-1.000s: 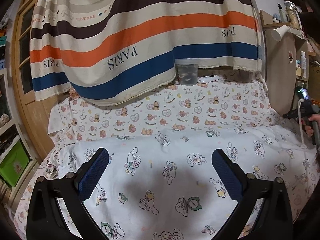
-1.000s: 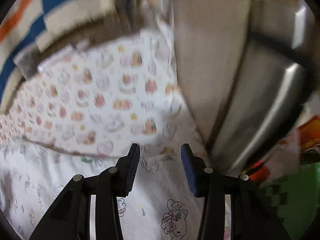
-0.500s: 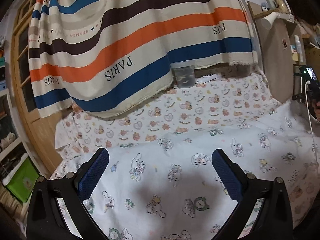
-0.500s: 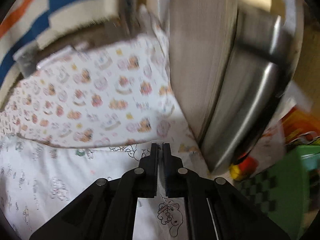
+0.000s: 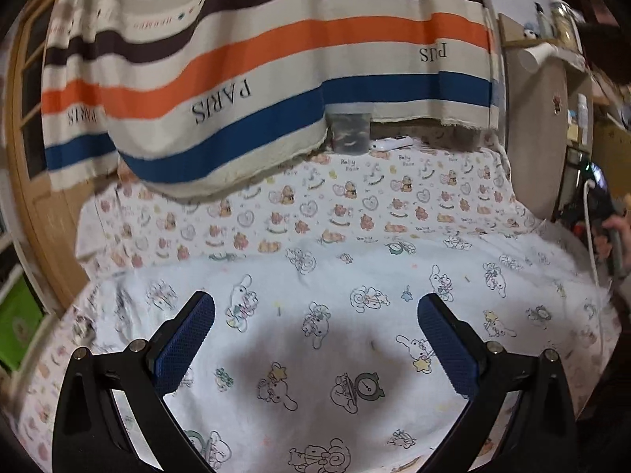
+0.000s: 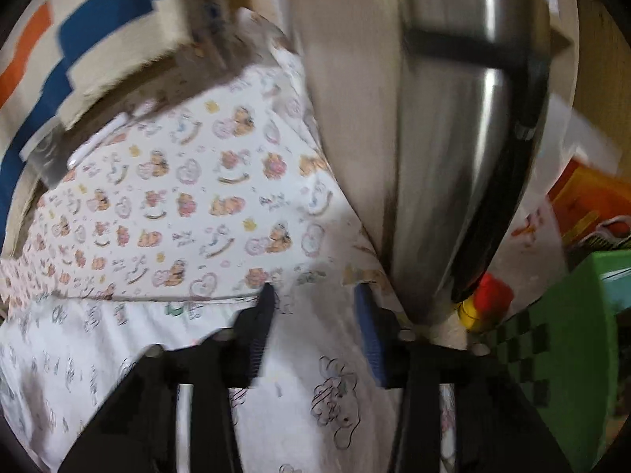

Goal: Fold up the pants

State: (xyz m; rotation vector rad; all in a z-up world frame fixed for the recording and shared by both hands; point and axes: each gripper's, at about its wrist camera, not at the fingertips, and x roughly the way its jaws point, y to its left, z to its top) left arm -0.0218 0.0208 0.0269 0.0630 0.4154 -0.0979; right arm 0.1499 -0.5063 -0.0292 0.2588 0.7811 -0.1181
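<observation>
The pants look like the white cartoon-print cloth [image 5: 355, 276], spread flat over a bear-print sheet [image 5: 315, 205]. My left gripper [image 5: 315, 303] hovers above the cloth near its front, jaws wide open and nothing between them. My right gripper [image 6: 314, 293] hangs over the cloth's [image 6: 299, 374] far right part, near where it meets the bear-print sheet [image 6: 177, 197]. Its jaws are opening, with only the cloth lying below the gap and nothing pinched. The left wrist view shows a person's hand [image 5: 619, 228] at the far right edge.
A striped blanket [image 5: 256, 59] hangs behind the bed, with a grey cup [image 5: 350, 134] and a white remote [image 5: 390, 142] under its hem. A round wooden board [image 5: 536, 138] and a metal tube [image 6: 453, 157] stand at the right. A green bin [image 6: 572, 335] sits beside them.
The right gripper's jaws closed fully half a second ago and have parted again, and it has shifted slightly over the cloth's edge. The left gripper stays open, barely moved.
</observation>
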